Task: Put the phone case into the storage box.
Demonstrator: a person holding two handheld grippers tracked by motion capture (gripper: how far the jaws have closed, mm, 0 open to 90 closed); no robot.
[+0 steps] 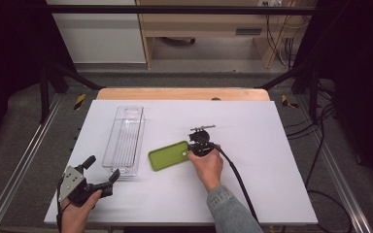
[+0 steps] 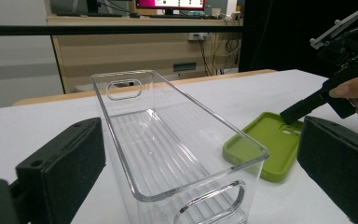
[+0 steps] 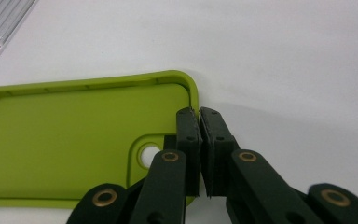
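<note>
Right gripper (image 3: 199, 111): black jaws pinched tight on the raised rim of the phone case (image 3: 74, 135), short end by the camera cutout. One jaw inside the shell, one outside. Pads look matte, slightly grainy, brass rivets on the linkages.

Phone case: lime green, soft matte rubbery look, rounded rectangle, shallow lip all round, open side up, round hole inside an oblong recess. Lying flat on the white table (image 1: 252, 121), roughly centre, just right of the bin (image 1: 124, 141) and apart from it.

Bin: clear hard plastic, long and narrow, straight walls, ribbed floor, oval handle slots in both short ends, glossy rounded rim. Standing upright, left of centre.

Left gripper (image 1: 101, 167): jaws spread wide, holding nothing, blocky foam-like black pads either side of the bin's near end, not touching as far as visible. Grey three-cornered plate on top, resting low at the table's near left corner.

Table top: smooth white sheet, wooden edge at the far side.
</note>
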